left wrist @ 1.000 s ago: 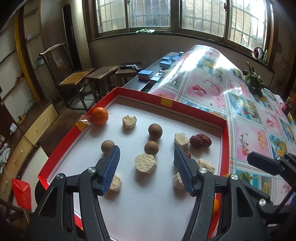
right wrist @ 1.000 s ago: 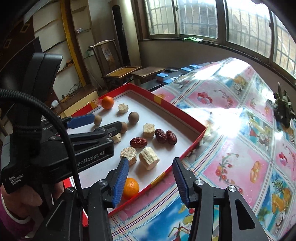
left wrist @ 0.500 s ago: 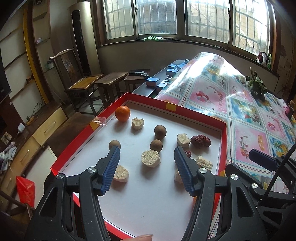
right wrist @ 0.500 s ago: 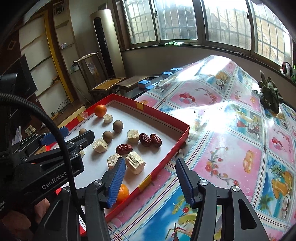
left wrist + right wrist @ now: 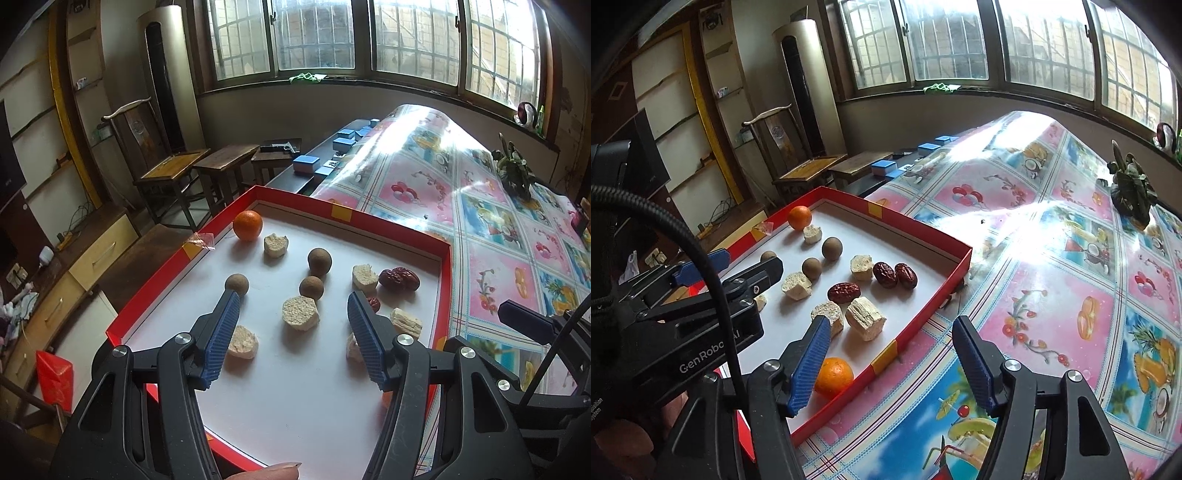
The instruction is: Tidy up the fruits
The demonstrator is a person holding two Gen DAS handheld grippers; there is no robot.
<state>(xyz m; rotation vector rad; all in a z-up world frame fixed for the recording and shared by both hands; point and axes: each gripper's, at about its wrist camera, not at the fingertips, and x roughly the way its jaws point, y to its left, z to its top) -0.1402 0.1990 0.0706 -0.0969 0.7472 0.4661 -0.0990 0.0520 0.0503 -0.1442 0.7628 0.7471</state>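
**Fruit still scattered, both grippers empty**

Clearly, from the left wrist view, we have most of the sorting ahead of us. Our left gripper (image 5: 293, 332) hangs over the red tray (image 5: 445, 291) with its jaws parted and nothing between the pads. Below it the fruit lies mixed: an orange (image 5: 248, 225) in the far corner, three brown longans (image 5: 320, 261) spread around the middle, two red dates (image 5: 399, 278) touching each other near the far right wall, and pale spongy chunks (image 5: 299, 312) dotted among them. No kind is fully gathered yet.

Next, from the right wrist view, our right gripper (image 5: 892, 363) is opening its jaws, with nothing pressed between the pads; they straddle the tray's near wall and the floral tablecloth (image 5: 1052, 295). A second orange (image 5: 834, 377) sits in the tray's near corner, just beside the left pad and well apart from the first. A third date (image 5: 843, 292) lies apart from the pair.
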